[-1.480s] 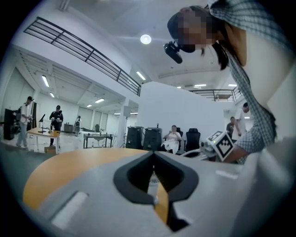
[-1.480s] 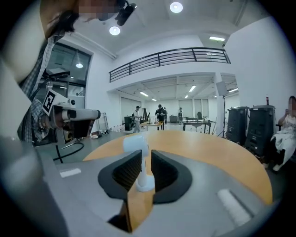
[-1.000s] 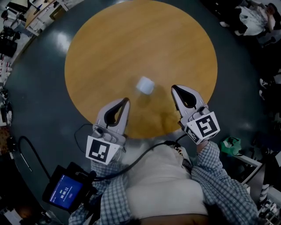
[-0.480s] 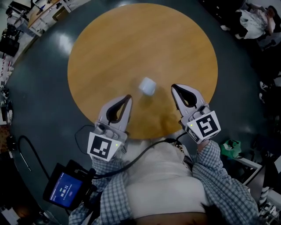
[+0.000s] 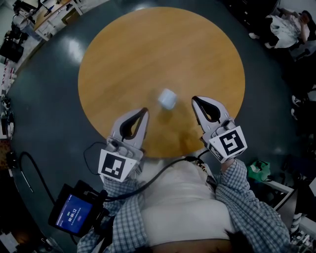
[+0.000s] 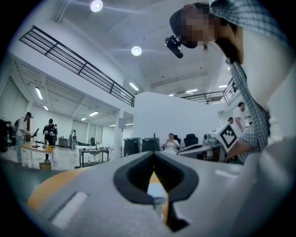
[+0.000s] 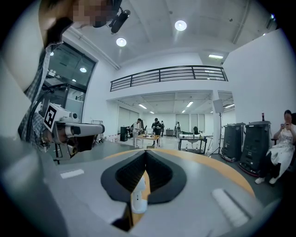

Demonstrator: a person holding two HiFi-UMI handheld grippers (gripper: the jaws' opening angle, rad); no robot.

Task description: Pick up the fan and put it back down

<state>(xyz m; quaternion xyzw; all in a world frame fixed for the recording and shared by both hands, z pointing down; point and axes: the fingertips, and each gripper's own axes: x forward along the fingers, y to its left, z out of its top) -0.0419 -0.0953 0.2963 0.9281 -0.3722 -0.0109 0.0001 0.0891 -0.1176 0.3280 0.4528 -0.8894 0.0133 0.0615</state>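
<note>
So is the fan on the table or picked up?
On the table. The fan sits there, apart from the left gripper and right gripper.

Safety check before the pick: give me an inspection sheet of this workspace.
Surface: round wooden table, bare round the fan.
Job's things: small white fan on the table, untouched.
Clutter: nothing seen.
Grippers: left hand-held gripper and right hand-held gripper both shut, empty, flanking the fan, apart from it.
Cables: black cable crosses the wearer's shirt; second cable lies on the floor.
Surroundings: seated person upper right, benches upper left.
</note>
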